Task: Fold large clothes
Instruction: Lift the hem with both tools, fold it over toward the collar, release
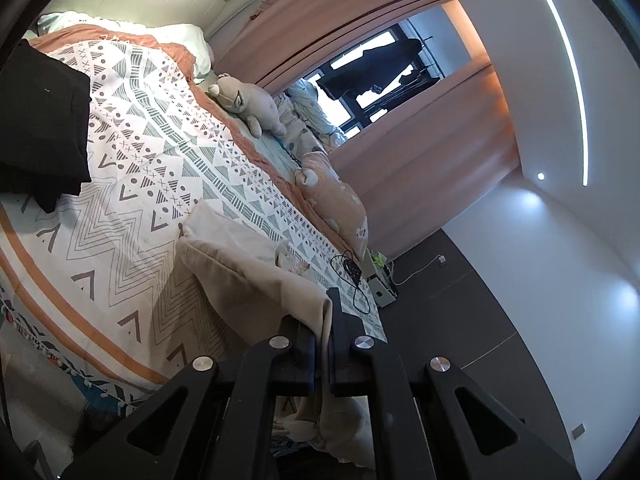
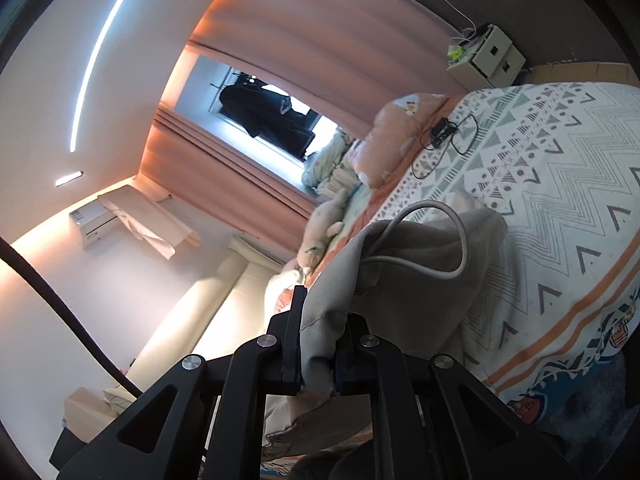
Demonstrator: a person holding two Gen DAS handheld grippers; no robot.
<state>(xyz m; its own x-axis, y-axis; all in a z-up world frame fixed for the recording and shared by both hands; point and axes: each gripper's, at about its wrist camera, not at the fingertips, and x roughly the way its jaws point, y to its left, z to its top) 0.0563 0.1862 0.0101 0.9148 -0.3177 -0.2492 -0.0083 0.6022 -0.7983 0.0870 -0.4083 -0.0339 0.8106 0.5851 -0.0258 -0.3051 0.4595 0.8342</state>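
A beige garment [image 1: 240, 268] hangs between my two grippers above the patterned bedspread [image 1: 132, 184]. My left gripper [image 1: 322, 320] is shut on one edge of it, with cloth draping down past the fingers. In the right wrist view my right gripper [image 2: 320, 320] is shut on a bunched part of the same beige garment [image 2: 412, 264], which has a pale drawstring cord [image 2: 436, 240] looping over it. The bedspread [image 2: 560, 208] lies beyond it.
A black folded garment [image 1: 44, 128] lies at the far left of the bed. A grey plush toy [image 1: 244, 100], pillows [image 1: 340, 204] and a black cable with a small device [image 1: 352, 272] lie along the bed's far side. A bedside cabinet [image 2: 492, 52] stands by the curtains.
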